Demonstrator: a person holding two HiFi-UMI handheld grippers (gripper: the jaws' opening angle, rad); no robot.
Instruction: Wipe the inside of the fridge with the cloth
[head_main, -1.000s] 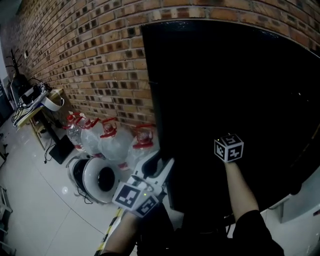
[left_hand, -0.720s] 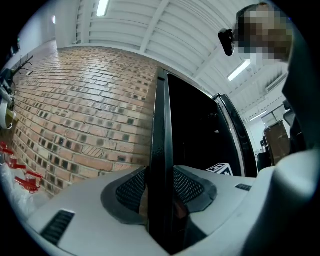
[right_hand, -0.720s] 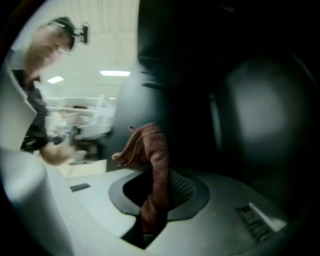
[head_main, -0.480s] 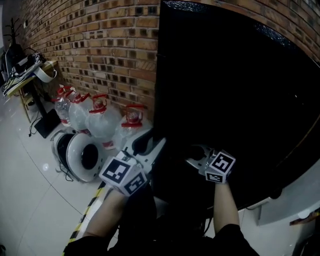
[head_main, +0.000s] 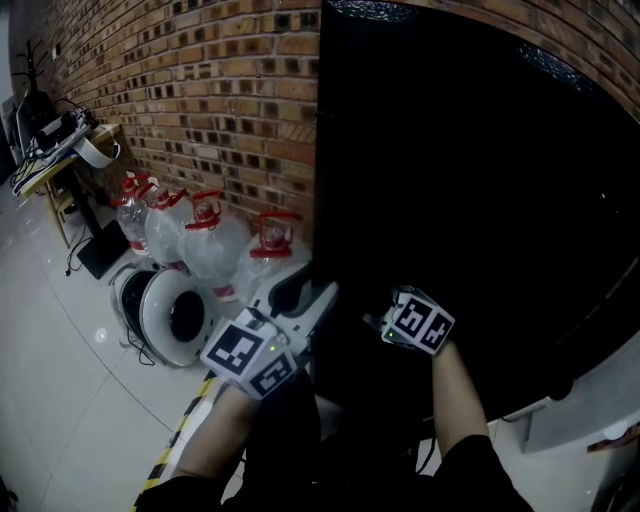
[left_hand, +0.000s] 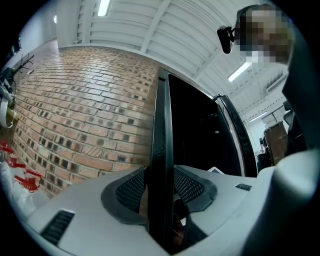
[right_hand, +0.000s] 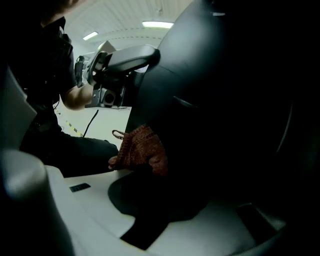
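A pale glossy floor (head_main: 60, 380) runs along a brick wall (head_main: 200, 100). Clear water jugs (head_main: 200, 250) with red caps stand at the wall's foot, and a cluttered desk (head_main: 60, 150) sits far to the left. The black fridge door (head_main: 480, 200) fills the right of the head view.

From the head, both tongs are at the door's near edge – the left tongs (head_main: 300, 300) on it, the right tongs (head_main: 385, 322) just beside. The left gripper view shows the left tongs clamped on the thin door edge, with a white ribbed ceiling above.

Only the right gripper view shows the cloth (right_hand: 140, 150) – reddish-brown and knitted, bunched at the tips of the right tongs, which are closed on it against the dark fridge.
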